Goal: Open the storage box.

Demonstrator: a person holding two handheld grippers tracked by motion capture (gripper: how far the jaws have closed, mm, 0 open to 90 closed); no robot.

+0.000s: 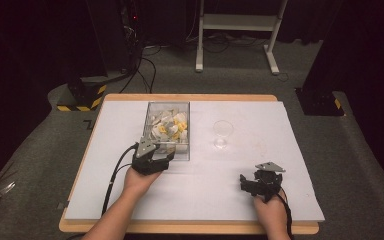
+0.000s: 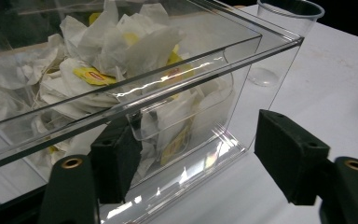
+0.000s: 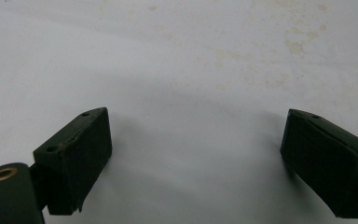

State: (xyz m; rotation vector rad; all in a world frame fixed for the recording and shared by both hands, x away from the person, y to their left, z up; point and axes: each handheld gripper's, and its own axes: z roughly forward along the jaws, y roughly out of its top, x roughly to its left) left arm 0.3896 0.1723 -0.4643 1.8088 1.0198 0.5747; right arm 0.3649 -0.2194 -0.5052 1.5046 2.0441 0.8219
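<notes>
Tea bags (image 1: 169,126) fill the clear box (image 1: 186,131) at centre frame. Left gripper (image 2: 193,156) straddles its corner, unclenched; right gripper (image 3: 196,158) released. Closing here could shove the box toward the cup (image 1: 222,133).

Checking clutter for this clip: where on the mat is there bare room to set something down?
Bare: the mat between the two hands, its far right beyond the cup, and its left strip beside the bin. Crowded: the bin's near end, where the left hand-held gripper sits.
</notes>
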